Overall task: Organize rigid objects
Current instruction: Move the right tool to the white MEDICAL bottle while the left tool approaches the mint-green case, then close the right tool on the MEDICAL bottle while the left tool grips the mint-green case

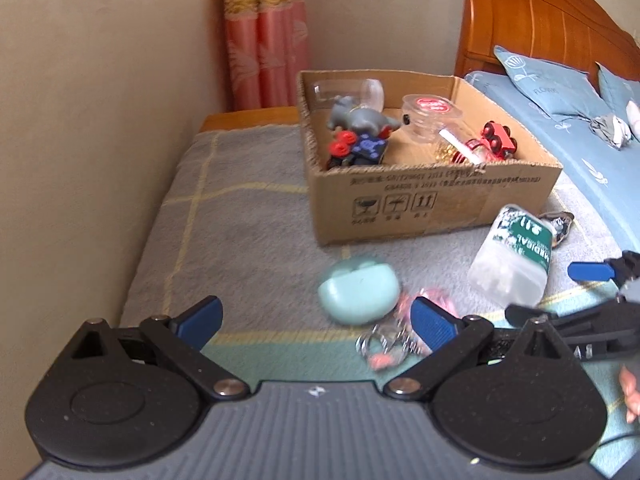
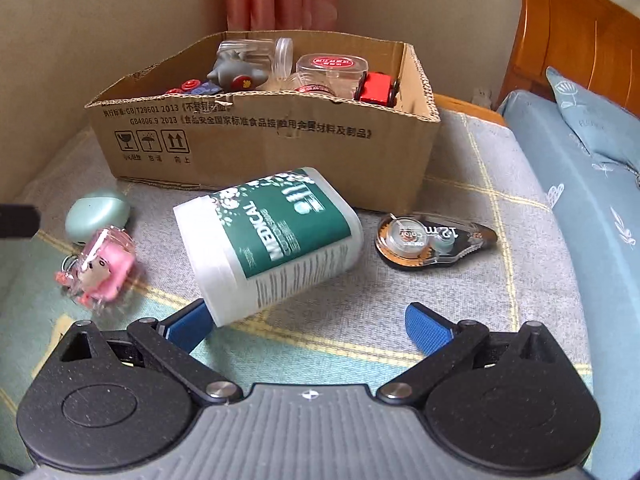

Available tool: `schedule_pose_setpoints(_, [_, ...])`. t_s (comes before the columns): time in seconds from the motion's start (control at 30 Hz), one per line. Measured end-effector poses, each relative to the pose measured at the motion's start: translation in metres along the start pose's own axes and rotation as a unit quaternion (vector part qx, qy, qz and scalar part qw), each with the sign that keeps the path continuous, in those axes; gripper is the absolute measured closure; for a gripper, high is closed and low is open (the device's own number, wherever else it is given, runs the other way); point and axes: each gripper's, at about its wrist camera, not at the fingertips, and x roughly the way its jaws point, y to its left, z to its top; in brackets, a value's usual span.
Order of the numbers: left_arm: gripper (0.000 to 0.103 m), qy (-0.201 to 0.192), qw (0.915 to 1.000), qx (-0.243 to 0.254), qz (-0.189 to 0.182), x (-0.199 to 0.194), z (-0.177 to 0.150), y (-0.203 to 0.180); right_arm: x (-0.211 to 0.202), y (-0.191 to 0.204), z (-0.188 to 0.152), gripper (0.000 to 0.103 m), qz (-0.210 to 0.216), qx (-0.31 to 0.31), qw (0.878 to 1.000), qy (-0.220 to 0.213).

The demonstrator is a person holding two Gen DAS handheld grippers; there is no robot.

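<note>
- Left wrist view: your left gripper is spread wide and carries nothing; it hangs above the grey plaid blanket.
- Just ahead of its fingers lies the mint-green earbud case, touching nothing but the blanket. Beside it, partly behind the right finger, sits the pink figure keychain, blurred.
- The cardboard box stands further back, already holding toys and clear jars. Your right gripper enters at the frame's right edge.
- Judgement on the case: smooth rounded shell, light, stiff, likely slippery; take it across the narrow sides, low down, so it cannot squirt out.
- Right wrist view: your right gripper is released and empty, with the left finger's tip just at the base of the white medical bottle, which lies on its side in front of the box.
- Judgement on the bottle: rigid plastic, light, liable to roll; close across its flat faces.
- A correction tape dispenser rests apart to the right.
</note>
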Motion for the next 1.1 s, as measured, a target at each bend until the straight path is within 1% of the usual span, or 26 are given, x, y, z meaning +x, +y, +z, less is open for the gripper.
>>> schedule_pose_setpoints(0.13, [0.003, -0.008, 1.0000, 0.003, -0.006, 0.015, 0.012, -0.009, 0.001, -0.001, -0.002, 0.000, 0.010, -0.011, 1.000, -0.005])
schedule_pose_setpoints(0.2, [0.003, -0.005, 0.9999, 0.002, -0.015, 0.027, 0.016, -0.012, 0.000, -0.002, -0.003, 0.000, 0.013, -0.013, 1.000, -0.008])
schedule_pose_setpoints(0.33, [0.003, 0.019, 0.9996, 0.001, -0.019, 0.053, 0.019, -0.017, 0.001, -0.002, -0.003, 0.000, 0.014, -0.014, 1.000, -0.012])
schedule_pose_setpoints(0.43, [0.003, 0.034, 0.9994, -0.005, -0.004, 0.066, 0.017, -0.017, -0.002, -0.002, -0.005, 0.000, 0.015, -0.016, 1.000, -0.017])
schedule_pose_setpoints(0.5, [0.003, 0.042, 0.9990, -0.014, 0.008, 0.070, 0.014, -0.013, -0.003, -0.003, -0.008, 0.000, 0.015, -0.016, 0.999, -0.024])
schedule_pose_setpoints(0.57, [0.003, 0.048, 0.9986, -0.024, 0.007, 0.070, 0.009, -0.007, -0.003, -0.003, -0.009, 0.000, 0.015, -0.017, 0.999, -0.028])
schedule_pose_setpoints(0.63, [0.001, 0.054, 0.9982, -0.021, 0.015, 0.068, 0.002, -0.001, -0.003, -0.003, -0.009, 0.000, 0.015, -0.017, 0.999, -0.029])
schedule_pose_setpoints(0.7, [0.001, 0.046, 0.9986, -0.023, 0.016, 0.065, -0.004, 0.006, -0.003, -0.003, -0.009, 0.000, 0.016, -0.018, 0.999, -0.030])
schedule_pose_setpoints(0.87, [0.001, 0.038, 0.9990, -0.023, 0.008, 0.061, -0.011, 0.017, -0.004, -0.004, -0.012, 0.000, 0.020, -0.022, 0.999, -0.040])
schedule_pose_setpoints(1.03, [0.007, 0.035, 0.9993, 0.000, -0.016, 0.062, -0.006, 0.007, -0.003, -0.007, -0.011, 0.000, 0.030, -0.032, 0.998, -0.041])
schedule_pose_setpoints(1.1, [0.008, 0.031, 0.9994, 0.009, -0.012, 0.061, -0.005, 0.002, -0.002, -0.007, -0.010, 0.000, 0.032, -0.036, 0.998, -0.040])
